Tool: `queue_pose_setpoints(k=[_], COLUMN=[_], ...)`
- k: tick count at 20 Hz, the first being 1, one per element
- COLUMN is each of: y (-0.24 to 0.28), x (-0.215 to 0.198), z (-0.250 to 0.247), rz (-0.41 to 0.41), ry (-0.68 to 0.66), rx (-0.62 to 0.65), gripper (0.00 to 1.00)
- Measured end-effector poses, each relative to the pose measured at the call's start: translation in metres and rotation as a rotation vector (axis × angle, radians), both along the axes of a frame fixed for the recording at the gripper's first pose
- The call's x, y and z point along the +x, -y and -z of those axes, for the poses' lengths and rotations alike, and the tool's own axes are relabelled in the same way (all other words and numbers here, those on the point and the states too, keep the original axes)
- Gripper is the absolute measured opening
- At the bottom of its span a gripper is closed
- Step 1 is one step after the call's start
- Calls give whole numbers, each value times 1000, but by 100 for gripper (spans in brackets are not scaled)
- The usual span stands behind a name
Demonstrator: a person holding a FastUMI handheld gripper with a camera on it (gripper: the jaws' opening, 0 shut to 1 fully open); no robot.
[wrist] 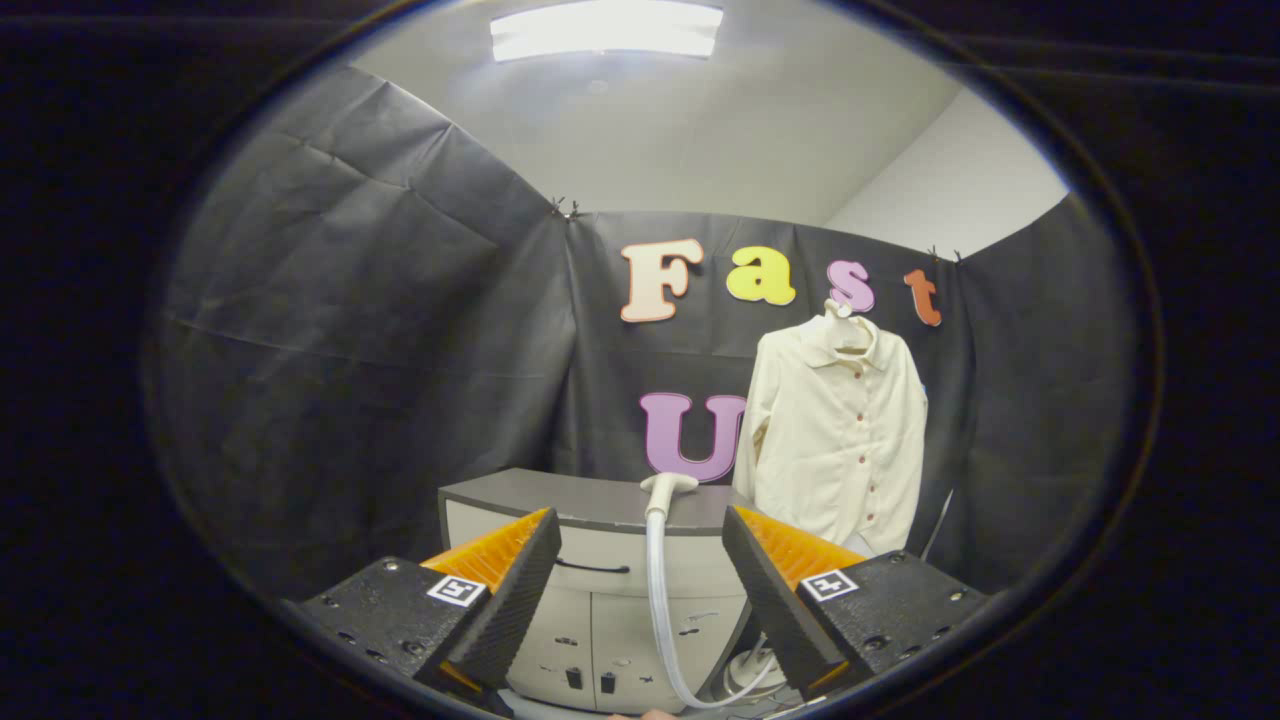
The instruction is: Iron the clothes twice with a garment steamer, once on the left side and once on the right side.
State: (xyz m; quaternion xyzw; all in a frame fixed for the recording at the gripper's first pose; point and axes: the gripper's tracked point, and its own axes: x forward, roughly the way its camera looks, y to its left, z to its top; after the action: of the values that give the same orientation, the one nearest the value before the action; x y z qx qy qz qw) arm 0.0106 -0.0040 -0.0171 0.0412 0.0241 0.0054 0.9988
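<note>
Looking along the fingers in the gripper view, the gripper (640, 590) stands wide open and holds nothing. The steamer head (667, 485) rests on the top of a grey cabinet (600, 500), beyond the fingers and almost in line with the gap between them. Its white hose (658, 610) runs down the cabinet front, so its long axis is close to upright. The cream shirt (835, 450) hangs on a hanger to the right of the steamer head, farther back. Judging by this, the next move is straight ahead to the steamer.
</note>
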Motion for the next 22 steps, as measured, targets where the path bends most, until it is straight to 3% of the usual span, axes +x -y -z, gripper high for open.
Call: queue_pose_setpoints(k=[22], y=[3], x=[116], z=[44], rz=[6], ry=[-140], rx=[48], gripper=[99])
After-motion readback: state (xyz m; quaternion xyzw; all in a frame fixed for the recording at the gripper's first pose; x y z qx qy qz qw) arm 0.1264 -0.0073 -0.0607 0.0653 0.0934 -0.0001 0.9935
